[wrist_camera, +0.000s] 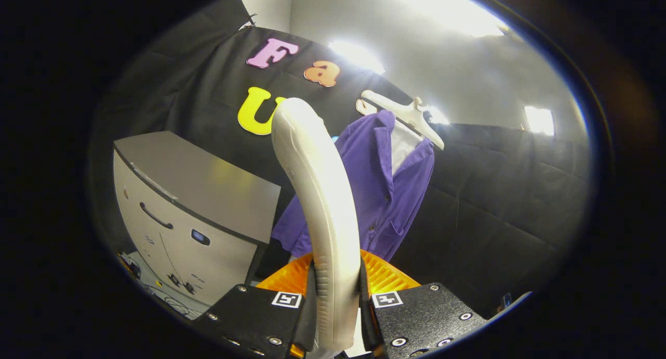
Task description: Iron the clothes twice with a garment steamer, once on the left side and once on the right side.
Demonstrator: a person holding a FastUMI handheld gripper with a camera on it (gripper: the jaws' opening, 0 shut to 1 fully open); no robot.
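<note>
A black quilted cloth (499, 192) lines the booth on two sides, and above it rises a pale wall (442, 73) washed out by bright ceiling lights (442, 10). Against the cloth on one side stands a grey cabinet (208, 192) with a flat sloping top, a curved handle (155, 217) on its front and a small dark panel (200, 237) lower down. Some cables (166, 296) lie on the floor by its base.

Beyond the fingers, a purple jacket (385, 187) hangs from a white hanger (411, 117) in front of the black cloth, its collar open over a white shirt (403, 143). The garment hangs loosely, its front panel facing the camera, and its lower hem drops behind the steamer.

Close up, the gripper (335, 307) is clamped on the garment steamer's handle (317, 203), a pale, curved, ribbed grip that rises from between the two fingers and arches up toward the cloth wall. Both fingers press against its sides near the bottom, set at a narrow width to fit it. Just ahead of the fingers, the steamer's orange body (385, 276) fans out on either side of the handle. The steamer stands apart from the jacket, with the handle overlapping the jacket's near edge in this view.
</note>
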